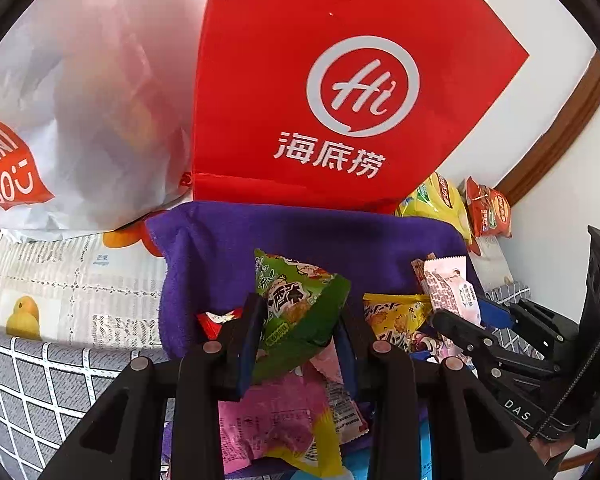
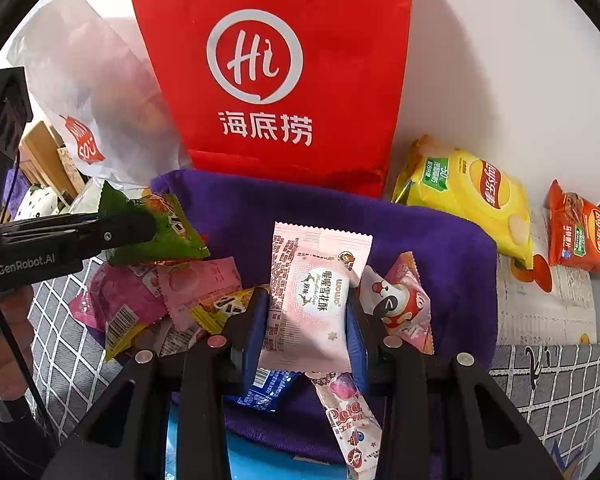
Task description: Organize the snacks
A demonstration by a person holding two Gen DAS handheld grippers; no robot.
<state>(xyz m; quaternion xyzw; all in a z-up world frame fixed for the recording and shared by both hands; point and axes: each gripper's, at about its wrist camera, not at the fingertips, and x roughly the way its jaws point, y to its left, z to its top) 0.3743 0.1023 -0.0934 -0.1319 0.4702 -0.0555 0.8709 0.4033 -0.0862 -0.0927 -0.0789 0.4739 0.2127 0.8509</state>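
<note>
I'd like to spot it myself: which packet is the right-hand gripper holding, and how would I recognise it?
Start at the tall red bag against the wall, then drop to the purple cloth in front of it. Above the snack pile there, the right gripper pinches a pale pink packet upright. Unlike the bright pink wrappers lying flat, it carries a white oval label with reindeer.

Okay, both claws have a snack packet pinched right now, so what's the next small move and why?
Probably lift both packets toward the red bag. The left claw is shut on the green packet, the right claw on the pink packet, both just above the pile on the purple cloth, and the bag stands right behind it.
</note>
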